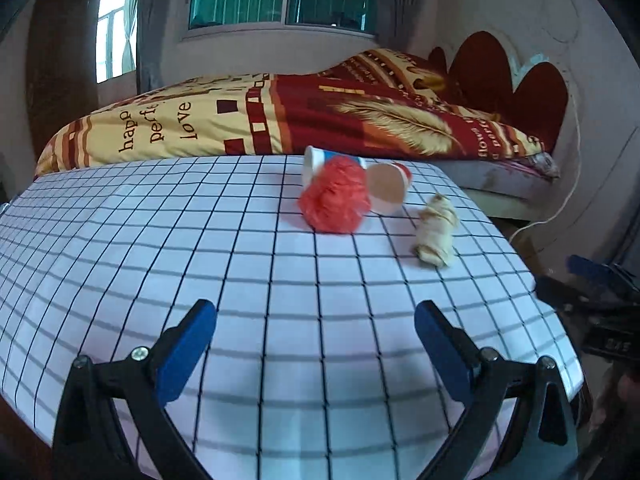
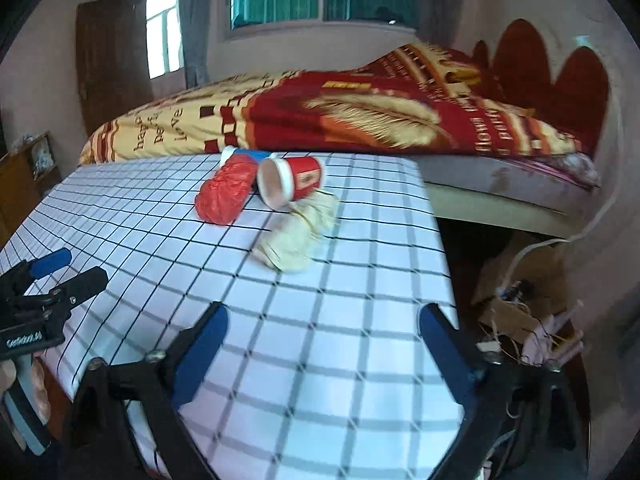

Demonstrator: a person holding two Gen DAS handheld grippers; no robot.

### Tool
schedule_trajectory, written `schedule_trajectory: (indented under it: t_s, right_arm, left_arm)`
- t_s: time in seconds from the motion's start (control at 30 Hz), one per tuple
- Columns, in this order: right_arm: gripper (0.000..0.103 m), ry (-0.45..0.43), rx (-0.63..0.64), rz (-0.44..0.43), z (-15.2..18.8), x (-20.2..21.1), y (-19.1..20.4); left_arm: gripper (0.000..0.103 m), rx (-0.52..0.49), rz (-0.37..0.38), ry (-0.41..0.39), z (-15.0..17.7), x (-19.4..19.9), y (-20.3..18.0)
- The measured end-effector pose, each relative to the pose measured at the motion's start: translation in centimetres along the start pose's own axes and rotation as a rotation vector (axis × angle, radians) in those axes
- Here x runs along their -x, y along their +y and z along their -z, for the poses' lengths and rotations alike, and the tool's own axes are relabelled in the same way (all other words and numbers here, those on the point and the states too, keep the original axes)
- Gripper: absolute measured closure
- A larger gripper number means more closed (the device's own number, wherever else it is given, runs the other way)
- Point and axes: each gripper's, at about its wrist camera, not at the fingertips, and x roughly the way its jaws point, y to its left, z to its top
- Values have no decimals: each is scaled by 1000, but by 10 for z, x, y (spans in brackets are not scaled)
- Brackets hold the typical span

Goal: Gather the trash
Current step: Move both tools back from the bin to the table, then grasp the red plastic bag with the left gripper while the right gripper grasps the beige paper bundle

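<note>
On the checked tablecloth [image 1: 200,248] lie a crumpled red plastic bag [image 1: 335,198], a red paper cup [image 1: 387,188] on its side, a blue and white cup [image 1: 320,159] on its side behind the bag, and a crumpled beige wrapper [image 1: 437,233]. The right wrist view shows the same bag [image 2: 226,190], red cup [image 2: 290,182], blue cup [image 2: 244,155] and wrapper [image 2: 296,236]. My left gripper [image 1: 316,316] is open and empty, well short of the trash; it also shows in the right wrist view [image 2: 68,270]. My right gripper [image 2: 322,320] is open and empty near the table's right side, and it shows at the right edge of the left wrist view [image 1: 568,280].
A bed with a red and yellow quilt [image 1: 280,116] stands just behind the table. Its headboard [image 1: 516,88] is at the right. A white cable [image 2: 560,240] and clutter on the floor [image 2: 528,320] lie right of the table. A wooden door [image 2: 108,60] is at the back left.
</note>
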Motion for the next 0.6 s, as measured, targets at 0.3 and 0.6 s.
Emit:
schedule_trajectory:
  t_s: [0.3, 0.6]
  right_arm:
    - [18, 88, -17, -37, -39, -94, 11]
    - [67, 132, -28, -47, -55, -134, -21]
  left_arm:
    - [9, -24, 14, 53, -25, -57, 12]
    - [12, -68, 58, 83, -57, -118, -12]
